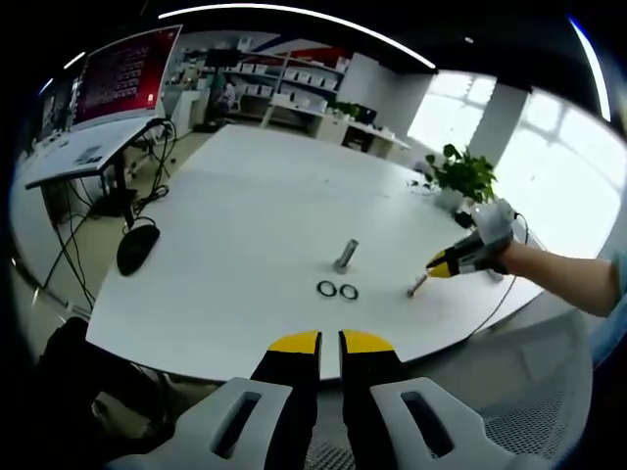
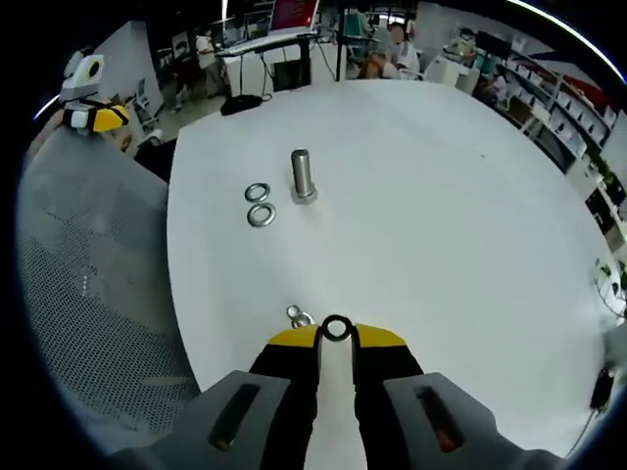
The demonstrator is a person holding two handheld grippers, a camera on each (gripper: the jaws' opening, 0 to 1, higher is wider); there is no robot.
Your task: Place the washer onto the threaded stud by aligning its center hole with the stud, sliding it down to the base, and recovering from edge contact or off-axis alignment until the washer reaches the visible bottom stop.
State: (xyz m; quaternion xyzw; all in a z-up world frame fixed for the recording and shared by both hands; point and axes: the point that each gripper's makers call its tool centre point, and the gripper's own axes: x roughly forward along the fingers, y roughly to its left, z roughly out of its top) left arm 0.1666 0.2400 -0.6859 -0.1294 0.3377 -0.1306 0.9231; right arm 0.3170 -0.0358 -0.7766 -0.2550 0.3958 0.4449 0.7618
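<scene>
A short threaded stud (image 1: 345, 255) (image 2: 302, 176) stands upright on the white table (image 1: 235, 235) (image 2: 431, 196). Two loose washers (image 1: 337, 291) (image 2: 260, 204) lie flat side by side just beside it. My right gripper (image 2: 336, 338) (image 1: 438, 263) is shut on a third washer (image 2: 336, 328), which stands on edge between the yellow tips, well short of the stud. A small metal piece (image 2: 297, 315) (image 1: 416, 286) lies on the table just left of those tips. My left gripper (image 1: 330, 343) (image 2: 95, 117) hovers off the table's edge, jaws together and holding nothing.
A black mouse-like object (image 1: 137, 248) with cables sits at the table's left edge. A potted plant (image 1: 464, 174) stands at the far side. A grey mesh chair (image 2: 88, 274) is beside the table. A desk with a monitor (image 1: 127, 70) stands beyond.
</scene>
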